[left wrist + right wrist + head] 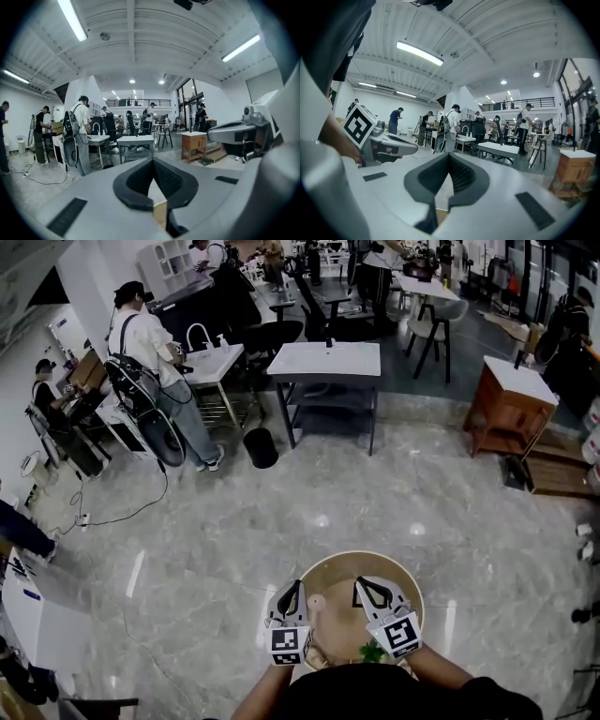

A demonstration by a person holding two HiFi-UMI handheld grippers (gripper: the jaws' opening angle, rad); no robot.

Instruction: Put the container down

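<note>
Your left gripper (294, 587) (152, 159) has its jaws pressed together with nothing between them; the dark pads meet at the tips, and through the gap below them you see only floor and a strip of tan wood; your right gripper (360, 585) (449, 154) shows the same, jaws shut tip to tip and empty; you hold both side by side over a round tan table (398, 570), left and right of its middle and a little apart; a small pale thing that seems to be the container (316, 602) stands on the table between the two grippers, nearer the left one and free of both, though it is too small to make out closely; a bit of green (373, 651) lies near your body by the right gripper; around the table is glossy grey floor (281, 512); further off stand a white table (328, 360) and a wooden cabinet (506, 404), and a person with a backpack (150, 348) stands at a sink counter on your left.
</note>
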